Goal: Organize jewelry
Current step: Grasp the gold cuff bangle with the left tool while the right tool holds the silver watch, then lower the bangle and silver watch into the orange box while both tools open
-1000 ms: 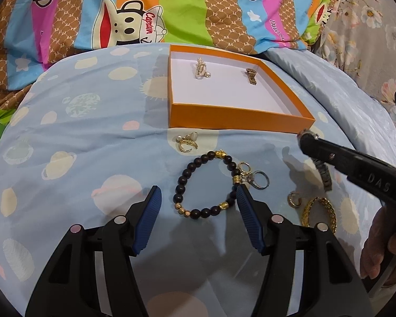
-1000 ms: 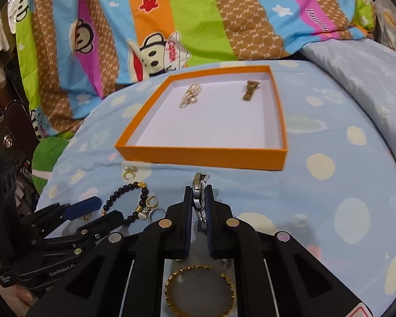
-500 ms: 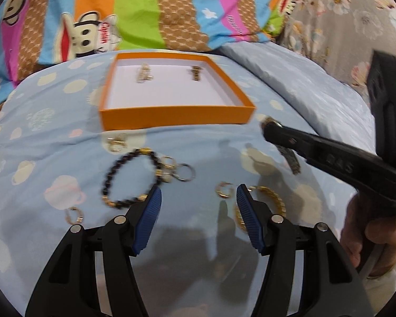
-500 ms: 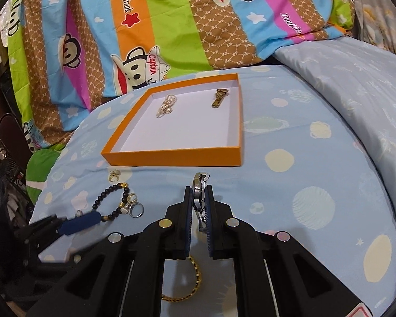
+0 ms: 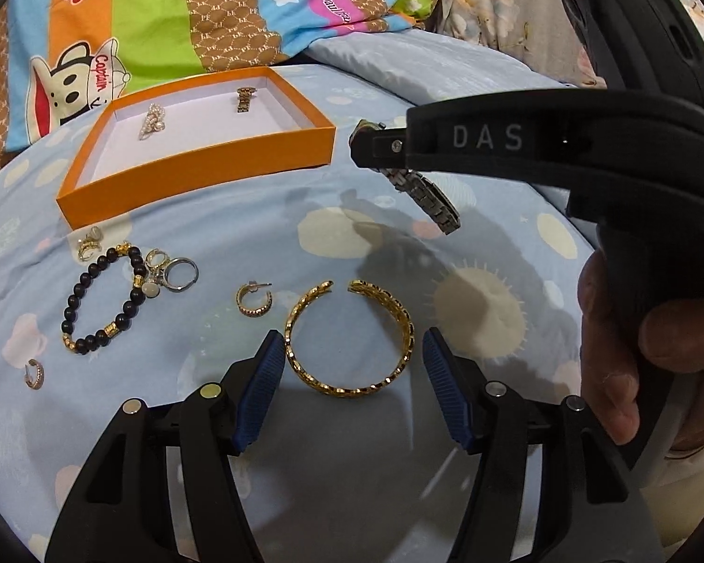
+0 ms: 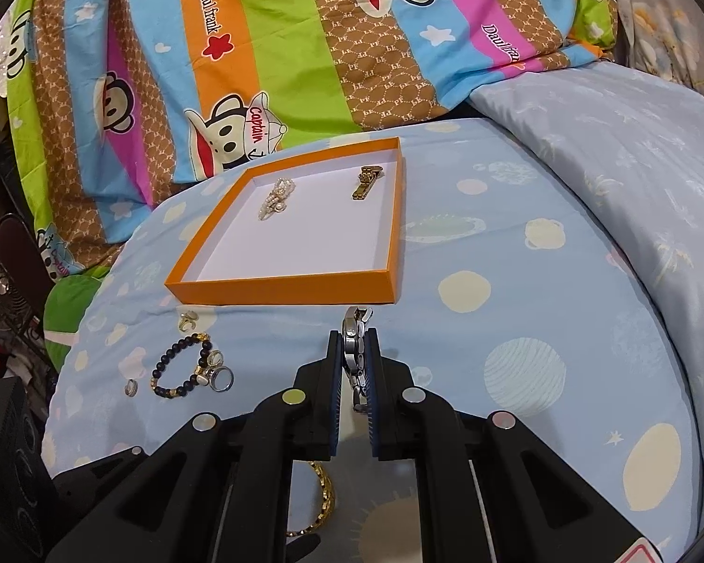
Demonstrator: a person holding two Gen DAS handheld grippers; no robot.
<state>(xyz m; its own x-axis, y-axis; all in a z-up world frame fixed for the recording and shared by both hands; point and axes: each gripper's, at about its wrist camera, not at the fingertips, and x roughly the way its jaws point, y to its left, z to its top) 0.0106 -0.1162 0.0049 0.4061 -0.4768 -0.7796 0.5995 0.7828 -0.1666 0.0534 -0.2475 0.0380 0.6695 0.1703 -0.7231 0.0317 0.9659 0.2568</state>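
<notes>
An orange tray [image 5: 202, 166] [image 6: 286, 287] with a white floor holds a pearl piece [image 6: 276, 197] and a gold clasp piece [image 6: 366, 182]. My right gripper [image 6: 355, 349] is shut on a silver link bracelet [image 6: 355, 352] [image 5: 422, 192] and holds it above the blanket, near the tray's front right corner. My left gripper [image 5: 354, 349] is open, its blue pads on either side of a gold cuff bangle [image 5: 352, 335] lying on the blanket. A black bead bracelet [image 5: 103, 298], rings [image 5: 180, 274] and small gold earrings [image 5: 253, 298] lie to the left.
The jewelry lies on a light blue spotted blanket [image 6: 516, 309]. A striped cartoon-monkey quilt [image 6: 305, 47] rises behind the tray. A small hoop earring [image 5: 35, 373] lies far left. A black fan [image 6: 0, 291] stands at the left edge in the right wrist view.
My left gripper has moved right, from around the bead bracelet to around the gold bangle. My right gripper has lifted the silver bracelet up and toward the tray.
</notes>
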